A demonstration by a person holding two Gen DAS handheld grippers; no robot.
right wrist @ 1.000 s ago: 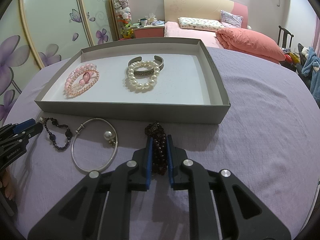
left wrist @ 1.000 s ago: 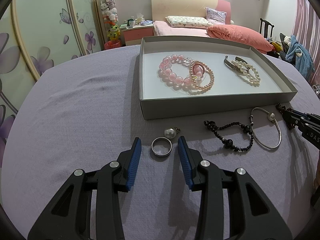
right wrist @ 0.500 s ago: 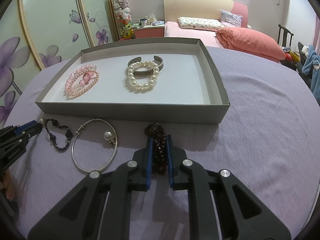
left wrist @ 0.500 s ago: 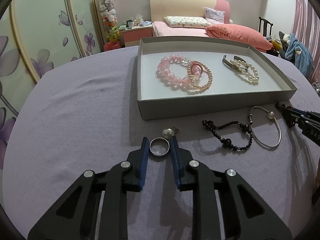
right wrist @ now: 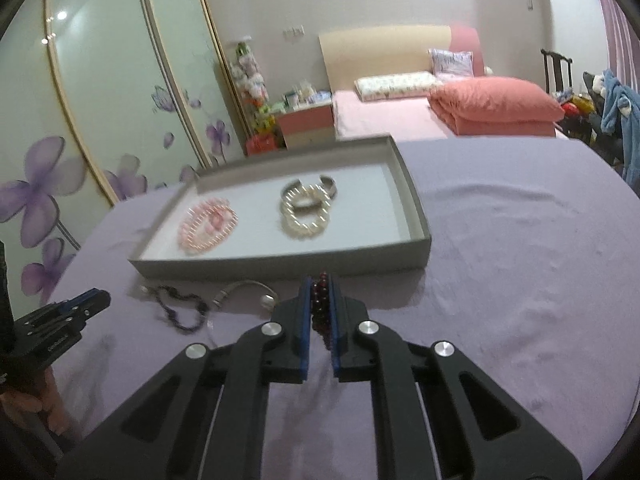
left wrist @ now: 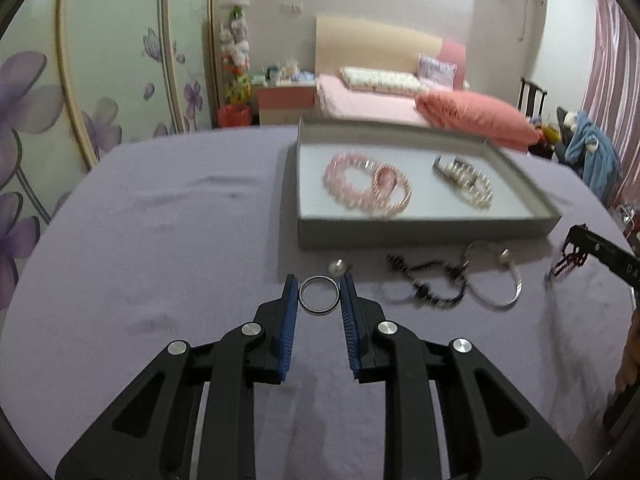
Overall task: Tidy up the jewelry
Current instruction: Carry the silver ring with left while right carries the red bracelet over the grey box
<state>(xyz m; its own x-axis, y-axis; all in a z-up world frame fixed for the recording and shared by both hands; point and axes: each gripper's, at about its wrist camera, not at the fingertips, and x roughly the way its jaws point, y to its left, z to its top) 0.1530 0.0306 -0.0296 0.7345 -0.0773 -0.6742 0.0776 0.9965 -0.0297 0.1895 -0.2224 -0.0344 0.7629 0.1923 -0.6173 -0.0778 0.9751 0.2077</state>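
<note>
My left gripper [left wrist: 319,286] is shut on a silver ring [left wrist: 319,294], held between its blue pads above the purple cloth. My right gripper [right wrist: 320,285] is shut on a dark red bead bracelet [right wrist: 322,308] and holds it lifted; it also shows hanging in the left wrist view [left wrist: 567,261]. The grey tray [left wrist: 424,232] lies ahead, holding pink bead bracelets [left wrist: 368,187], a pearl bracelet [left wrist: 474,188] and a silver cuff. A black bead chain [left wrist: 428,282], a silver bangle [left wrist: 496,276] and a pearl pendant [left wrist: 335,267] lie on the cloth before the tray.
The table has a purple cloth [left wrist: 160,240]. Behind it are a bed with pink bedding [left wrist: 400,100], a wardrobe with purple flowers [left wrist: 100,80] and a chair with clothes [left wrist: 592,152].
Both grippers have lifted and tilted up. The left one closed on the ring and raised it. The right one raised the dark red bracelet off the cloth.
</note>
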